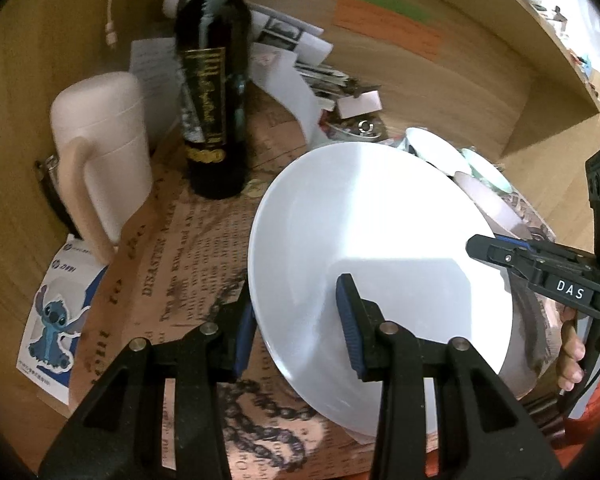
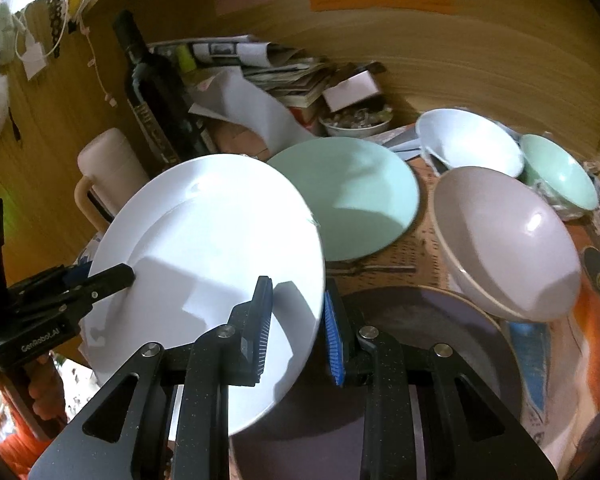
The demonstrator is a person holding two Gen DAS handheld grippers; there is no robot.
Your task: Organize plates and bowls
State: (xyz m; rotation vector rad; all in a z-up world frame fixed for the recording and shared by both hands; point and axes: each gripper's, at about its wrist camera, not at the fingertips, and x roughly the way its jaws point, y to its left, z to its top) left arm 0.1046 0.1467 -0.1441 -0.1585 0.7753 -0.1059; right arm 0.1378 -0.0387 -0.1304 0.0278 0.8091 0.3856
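You gripped the round white ceramic plate (image 2: 204, 248) at opposite rims, left gripper (image 1: 300, 328) and right gripper (image 2: 296, 328) both clamped, clear of the table, pale green plate (image 2: 352, 196) at one o'clock; level carriage was advisable.

Bottle (image 1: 214, 80), jug (image 1: 104, 160) perhaps crowding left.

Plate (image 2: 204, 240) held tilted above table; second plate (image 2: 356, 196) behind it, three bowls (image 2: 512, 248) right, bottle (image 2: 156, 96) behind-left.
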